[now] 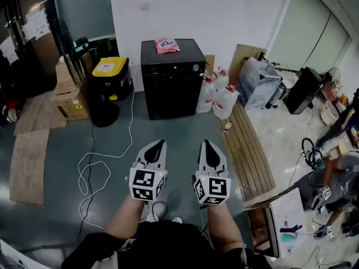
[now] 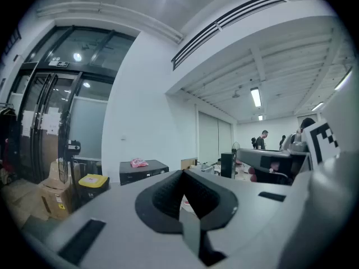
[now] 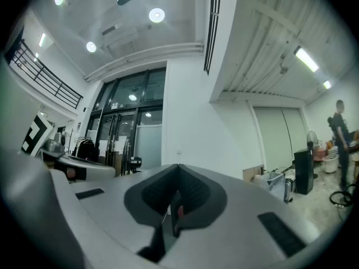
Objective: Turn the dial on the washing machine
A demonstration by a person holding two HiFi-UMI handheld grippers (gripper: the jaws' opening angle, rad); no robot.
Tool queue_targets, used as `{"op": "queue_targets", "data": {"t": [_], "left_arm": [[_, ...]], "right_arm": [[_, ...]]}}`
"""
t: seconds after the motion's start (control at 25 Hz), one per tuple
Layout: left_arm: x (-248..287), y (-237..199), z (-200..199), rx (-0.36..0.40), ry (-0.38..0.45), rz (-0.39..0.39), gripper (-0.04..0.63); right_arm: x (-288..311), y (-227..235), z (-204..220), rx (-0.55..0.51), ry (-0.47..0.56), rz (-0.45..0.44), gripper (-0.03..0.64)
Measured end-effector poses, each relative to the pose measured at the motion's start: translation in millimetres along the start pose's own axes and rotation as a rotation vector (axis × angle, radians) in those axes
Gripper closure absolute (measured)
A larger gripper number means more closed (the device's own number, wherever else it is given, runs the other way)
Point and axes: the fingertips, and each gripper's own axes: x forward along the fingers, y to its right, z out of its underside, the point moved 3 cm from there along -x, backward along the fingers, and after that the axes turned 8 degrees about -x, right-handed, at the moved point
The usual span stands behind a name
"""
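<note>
Washing machine dial (image 1: 196, 68) lies well ahead of the right hand-held gripper (image 1: 207, 144)

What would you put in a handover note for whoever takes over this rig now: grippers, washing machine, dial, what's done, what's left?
Left gripper: shut, empty, held out over the floor.
Right gripper: shut, empty, beside it.
Washing machine: black, against the wall, well ahead of both grippers. Dial: top right of its front.
Done: nothing yet; dial not touched.
Left: walk up, open a gripper, grip the dial, turn it.
</note>
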Motion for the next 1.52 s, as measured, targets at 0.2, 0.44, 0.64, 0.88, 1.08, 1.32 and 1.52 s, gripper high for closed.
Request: {"op": "queue_targets", "data": {"t": [0.2, 0.44, 0.64, 0.88, 1.08, 1.32, 1.52], "left_arm": [[-5.3, 17.6, 5.3, 0.005, 0.003, -0.009, 0.588], [-6.2, 42.0, 7.5, 0.013, 0.019, -0.017, 0.588], [-0.6, 58.4, 5.6, 0.024, 0.034, -0.014, 0.588], [13.8, 68.6, 4.3, 0.043, 0.056, -0.005, 0.588], [37.5, 60.7, -5.4, 0.058, 0.077, 0.004, 0.588], [77.9, 54.3, -2.9, 0.067, 0.071, 0.032, 0.588], [132.5, 43.0, 5.6, 0.054, 0.062, 0.046, 0.588]], "right_arm": [[-15.5, 9.6, -1.3, 0.058, 0.039, -0.023, 0.617], [-29.1, 23.5, -1.8, 0.049, 0.048, -0.043, 0.617], [-32.7, 36.2, -1.0, 0.036, 0.049, -0.043, 0.617], [-27.0, 52.0, 7.9, 0.033, 0.041, -0.041, 0.617], [-4.3, 58.4, 7.0, 0.014, 0.06, -0.029, 0.617], [26.9, 73.3, 15.2, -0.015, 0.064, -0.014, 0.617], [72.1, 95.1, 33.7, -0.017, 0.05, -0.012, 0.617]]}}
